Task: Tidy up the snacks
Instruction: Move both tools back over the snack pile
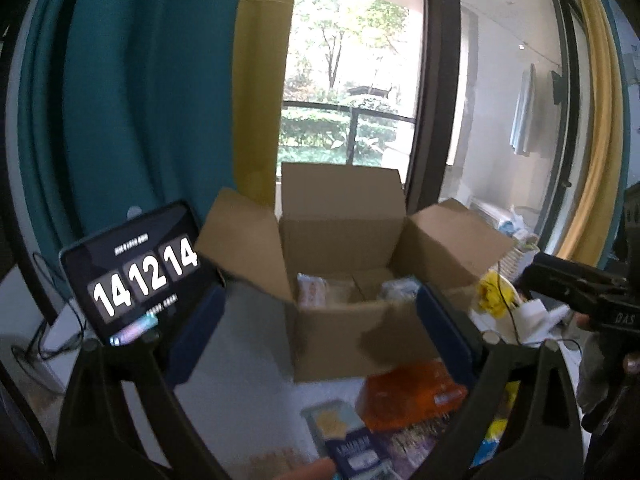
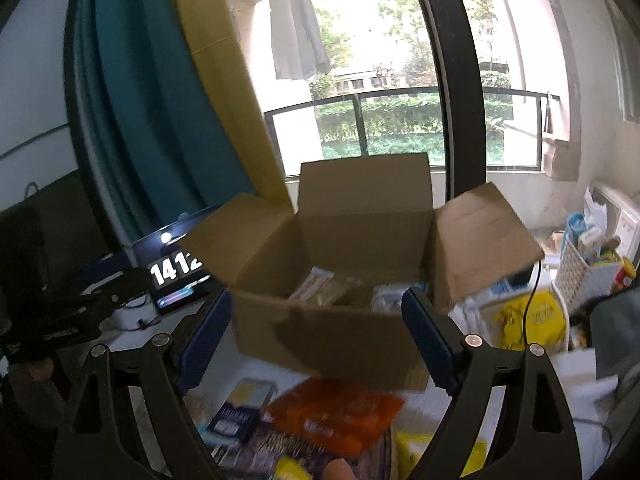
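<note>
An open box (image 1: 344, 312) stands on the white table (image 1: 240, 376), its four flaps spread, in front of the window. Inside it lie a few wrapped snacks: a pale packet (image 1: 314, 294) at the left and a clear-wrapped one (image 1: 400, 288) at the right. The left gripper (image 1: 320, 336) is spread wide with nothing between its blue pads (image 1: 196, 340); the box's front wall sits in the gap ahead of it. The right gripper (image 2: 316, 340) is likewise wide open and empty, and the box (image 2: 332, 332) fills the space between its fingers, just beyond the tips. Nearer than the box, toward the table's front edge, loose snacks lie bunched together: an orange pack (image 2: 340, 416) touching the box's front, a dark blue pack (image 2: 234, 420) to its left, and a yellow one (image 2: 416, 448) to its right. A tablet (image 1: 132, 276) showing 14 12 14 leans left of the box. A white basket (image 2: 588, 276) of odds and ends stands at the table's right.
</note>
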`<state>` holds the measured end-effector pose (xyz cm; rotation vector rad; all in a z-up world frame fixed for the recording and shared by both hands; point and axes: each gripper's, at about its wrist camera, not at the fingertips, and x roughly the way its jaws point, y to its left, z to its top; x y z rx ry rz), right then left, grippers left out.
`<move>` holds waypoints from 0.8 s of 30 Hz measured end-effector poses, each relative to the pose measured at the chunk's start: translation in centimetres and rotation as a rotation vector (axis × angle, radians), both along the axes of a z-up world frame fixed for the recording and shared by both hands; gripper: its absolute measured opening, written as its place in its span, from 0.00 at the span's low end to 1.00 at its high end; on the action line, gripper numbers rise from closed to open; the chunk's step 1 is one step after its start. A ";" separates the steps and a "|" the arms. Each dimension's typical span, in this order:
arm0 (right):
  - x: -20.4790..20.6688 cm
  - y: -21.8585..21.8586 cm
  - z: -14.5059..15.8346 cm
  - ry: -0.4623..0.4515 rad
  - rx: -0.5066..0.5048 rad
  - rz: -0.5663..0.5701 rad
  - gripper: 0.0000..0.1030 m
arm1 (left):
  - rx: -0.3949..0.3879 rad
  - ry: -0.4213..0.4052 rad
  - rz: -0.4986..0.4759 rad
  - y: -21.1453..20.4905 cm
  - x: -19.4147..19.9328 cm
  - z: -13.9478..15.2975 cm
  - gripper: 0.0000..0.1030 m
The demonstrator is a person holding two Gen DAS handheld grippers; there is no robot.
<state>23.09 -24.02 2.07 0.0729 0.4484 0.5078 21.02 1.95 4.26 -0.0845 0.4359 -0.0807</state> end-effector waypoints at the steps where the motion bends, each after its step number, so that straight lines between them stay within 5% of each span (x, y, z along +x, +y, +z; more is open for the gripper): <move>1: -0.6 -0.2 -0.1 0.001 0.002 0.004 0.86 | -0.001 0.006 -0.001 0.0 -0.5 -0.1 0.95; 12: -5.3 -0.5 -3.6 0.056 -0.014 0.018 0.86 | -0.019 0.107 0.035 1.4 -5.0 -4.2 0.95; 24: -7.1 -3.2 -8.1 0.162 -0.024 -0.079 0.86 | -0.070 0.308 0.117 3.9 -7.2 -11.1 0.95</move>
